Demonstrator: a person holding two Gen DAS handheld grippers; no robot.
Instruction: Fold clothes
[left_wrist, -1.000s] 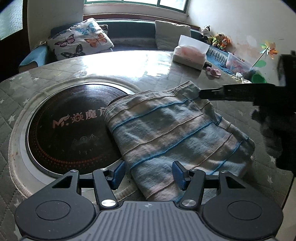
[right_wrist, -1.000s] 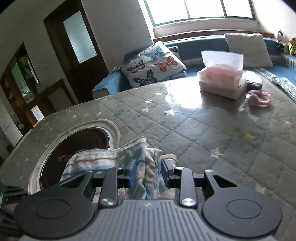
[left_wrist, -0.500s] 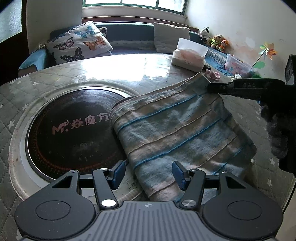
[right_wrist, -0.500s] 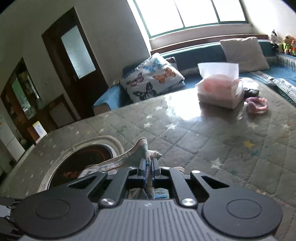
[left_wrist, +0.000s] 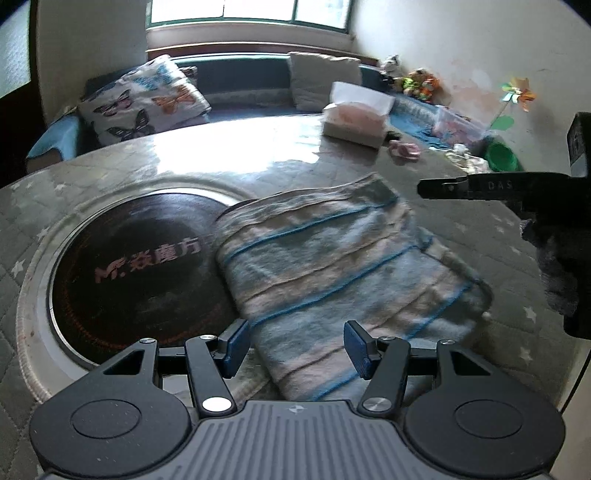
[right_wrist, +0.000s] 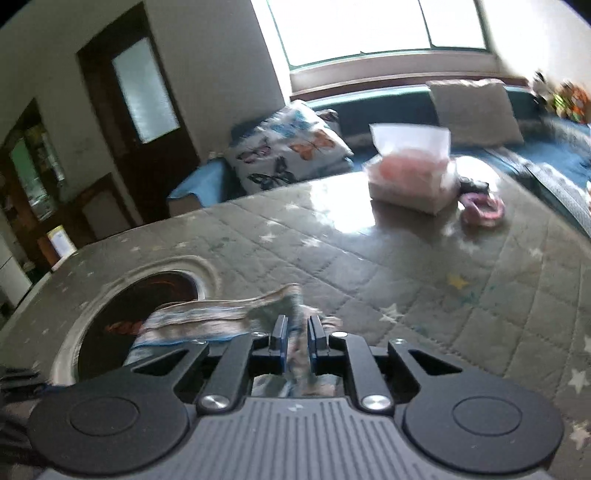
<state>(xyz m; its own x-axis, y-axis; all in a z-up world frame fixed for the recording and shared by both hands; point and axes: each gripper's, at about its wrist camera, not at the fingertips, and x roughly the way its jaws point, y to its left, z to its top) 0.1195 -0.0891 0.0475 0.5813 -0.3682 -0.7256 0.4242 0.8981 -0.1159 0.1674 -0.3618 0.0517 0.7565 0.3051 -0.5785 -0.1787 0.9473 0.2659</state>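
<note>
Right claw (right_wrist: 296, 334): jaws opening, a narrow gap between the blue pads, with a raised fold of the striped cloth (left_wrist: 332, 273) standing between them; whether the pads press it is blurred. In the left wrist view this claw enters from the right edge, its tip just beyond the cloth's far corner.
Left claw (left_wrist: 293, 343): released, jaws standing wide apart above the near end of the cloth, gripping nothing.
Striped cloth: a blue, white and beige garment folded into a rough rectangle, lying flat on the table (right_wrist: 424, 280); its left edge overlaps the rim of the dark round plate (left_wrist: 129, 266), its far right corner lifted a little.
Dark round plate: set into the table inside a pale ring, with printed lettering across it, partly covered by the cloth.
Table: covered with a grey quilted mat with stars, glare from the window on its far side.
Tissue box (right_wrist: 410, 177): at the far side of the table, well apart from the cloth, a pink ring-shaped item (right_wrist: 482, 208) just beside it.
Butterfly cushion (right_wrist: 288, 155): on the blue bench beyond the table, under the window.
Hand (left_wrist: 557, 266): gloved in dark fabric, at the right edge, holding the right claw's body.
</note>
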